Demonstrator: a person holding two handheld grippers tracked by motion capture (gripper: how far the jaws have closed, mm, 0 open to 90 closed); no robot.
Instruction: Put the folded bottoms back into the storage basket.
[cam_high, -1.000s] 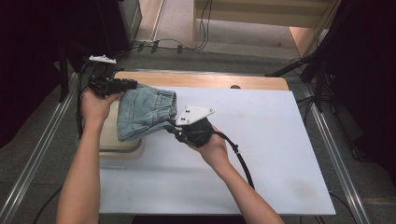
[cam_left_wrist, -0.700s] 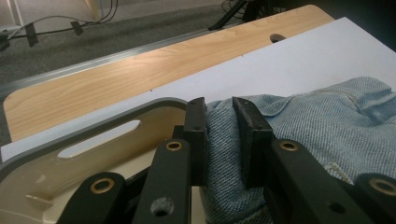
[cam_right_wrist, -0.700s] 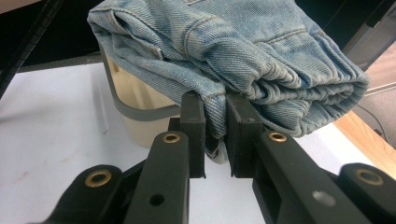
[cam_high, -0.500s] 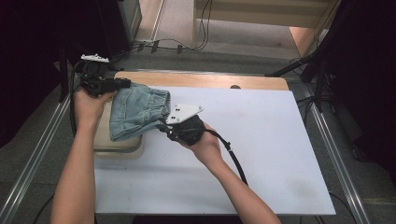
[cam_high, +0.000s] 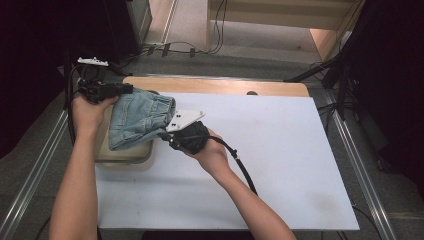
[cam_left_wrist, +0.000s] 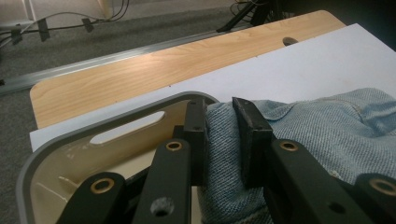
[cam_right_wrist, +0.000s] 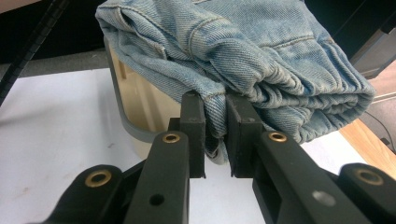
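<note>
jeans (cam_high: 140, 117) | light-blue denim, folded bundle | held over tray's near edge

We see even overhead light on the white table (cam_high: 280, 150), soft shadows, and dark surroundings at the frame edges. Both gripper views stay sharp; no glare appears.

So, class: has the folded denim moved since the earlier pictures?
Yes. The denim, held by both claws, has shifted left, off the white board and over the beige tub.

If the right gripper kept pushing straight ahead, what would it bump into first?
Probably the beige tub: the right gripper, shut on the folded jeans, points toward its wall just behind them, though depth is unclear.
</note>
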